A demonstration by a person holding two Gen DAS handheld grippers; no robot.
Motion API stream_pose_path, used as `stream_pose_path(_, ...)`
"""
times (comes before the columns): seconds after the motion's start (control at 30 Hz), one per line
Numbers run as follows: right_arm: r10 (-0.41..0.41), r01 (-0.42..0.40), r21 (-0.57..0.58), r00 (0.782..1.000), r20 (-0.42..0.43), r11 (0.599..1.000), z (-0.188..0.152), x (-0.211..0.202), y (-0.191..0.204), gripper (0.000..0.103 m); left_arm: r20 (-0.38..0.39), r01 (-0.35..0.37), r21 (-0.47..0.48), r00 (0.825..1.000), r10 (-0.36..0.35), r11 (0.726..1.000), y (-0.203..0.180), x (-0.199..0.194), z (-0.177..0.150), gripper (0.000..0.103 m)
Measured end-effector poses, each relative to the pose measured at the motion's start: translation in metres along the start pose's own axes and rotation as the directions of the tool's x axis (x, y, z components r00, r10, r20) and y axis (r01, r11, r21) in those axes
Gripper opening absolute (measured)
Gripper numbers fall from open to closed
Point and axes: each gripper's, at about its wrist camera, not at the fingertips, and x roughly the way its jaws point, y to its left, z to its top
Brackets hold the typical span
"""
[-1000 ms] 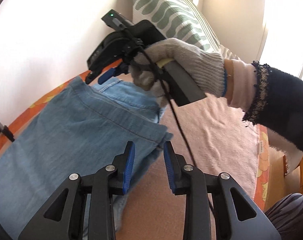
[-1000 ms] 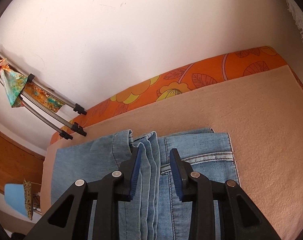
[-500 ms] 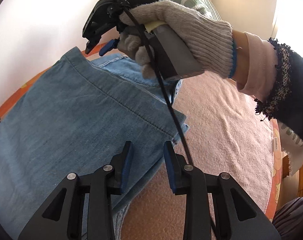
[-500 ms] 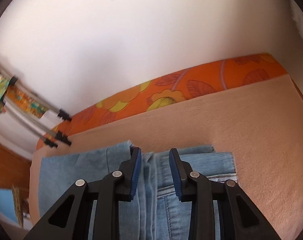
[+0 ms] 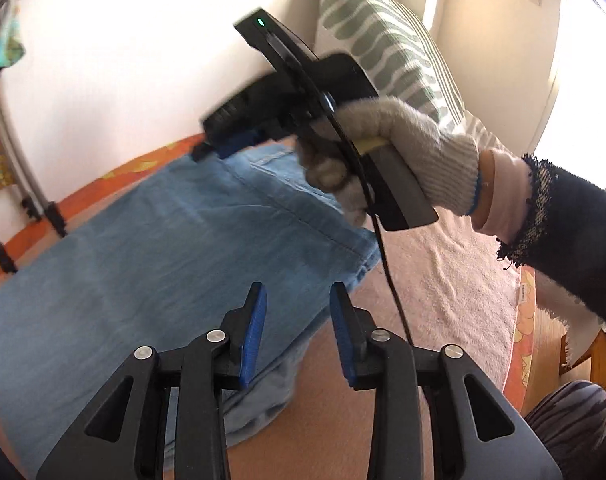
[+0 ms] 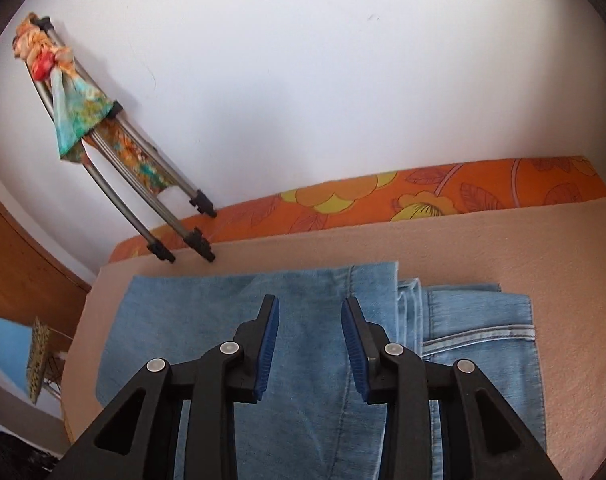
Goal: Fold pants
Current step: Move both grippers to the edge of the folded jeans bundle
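Observation:
Light blue jeans (image 5: 163,264) lie folded on a beige blanket (image 5: 443,280), the leg part laid over the waistband end (image 6: 479,320). My left gripper (image 5: 297,334) hovers over the near edge of the fold; its jaws are opening and nothing is between them. A gloved hand (image 5: 407,148) holds my right gripper (image 5: 227,144), blurred, just above the far end of the jeans. In the right wrist view, my right gripper (image 6: 310,344) hangs over the folded leg (image 6: 223,320), its jaws opening with nothing between them.
A white wall runs along the far side of the bed, edged by an orange flowered sheet (image 6: 383,204). Metal rack legs (image 6: 159,216) with a colourful cloth lean at the left. A green-patterned pillow (image 5: 383,44) stands at the head. A striped knee (image 5: 567,412) shows at the right.
Both grippers have slid sideways along the jeans. The right one now hangs over the folded leg instead of the fold edge by the waistband. Both pairs of jaws stand slightly wider.

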Motion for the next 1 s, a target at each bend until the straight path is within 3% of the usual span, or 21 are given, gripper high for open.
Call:
stream_pose_path(0.17,-0.126,0.127,0.014,0.991,-0.045,0.992,-0.017,0.018,-0.010,0.034,-0.015,-0.159,-0.121,0.987,0.158,0.980,0.071,-0.066,-0.023,0.034)
stream_pose_path(0.3,-0.168,0.169,0.054,0.985,-0.024,0.984,-0.019,0.009,-0.013,0.035,-0.069,-0.335,-0.225,0.942,0.328,0.915,0.134,-0.095,-0.053,0.034)
stream_pose_path(0.37,-0.167,0.168,0.065,0.986,-0.009,0.984,-0.018,-0.002,-0.004,0.037,-0.108,-0.376,-0.295,0.926,0.360,0.878,0.164,-0.104,-0.075,0.040)
stream_pose_path(0.57,-0.117,0.117,-0.012,0.993,0.001,0.993,-0.020,-0.020,0.062,0.042,-0.141,-0.334,-0.527,0.941,0.307,0.781,0.216,-0.111,-0.125,0.045)
stream_pose_path(0.63,-0.072,0.072,-0.031,0.997,-0.011,0.997,-0.021,-0.022,0.090,0.044,-0.130,-0.307,-0.557,0.950,0.284,0.771,0.221,-0.107,-0.132,0.045)
stream_pose_path(0.73,-0.033,0.031,-0.063,0.999,-0.030,0.998,-0.023,-0.019,0.134,0.044,-0.127,-0.298,-0.549,0.953,0.274,0.781,0.216,-0.104,-0.136,0.045)
stream_pose_path(0.8,-0.018,0.014,-0.091,0.999,-0.045,0.996,-0.026,-0.015,0.166,0.053,-0.131,-0.296,-0.555,0.954,0.270,0.777,0.216,-0.101,-0.140,0.045)
stream_pose_path(0.87,0.003,-0.009,-0.132,0.999,-0.050,0.991,-0.030,-0.010,0.198,0.059,-0.121,-0.290,-0.574,0.955,0.272,0.766,0.218,-0.100,-0.143,0.047)
stream_pose_path(1.0,0.021,-0.041,-0.204,0.995,-0.098,0.978,-0.035,0.016,0.265,0.059,-0.102,-0.250,-0.634,0.965,0.242,0.732,0.227,-0.101,-0.155,0.048)
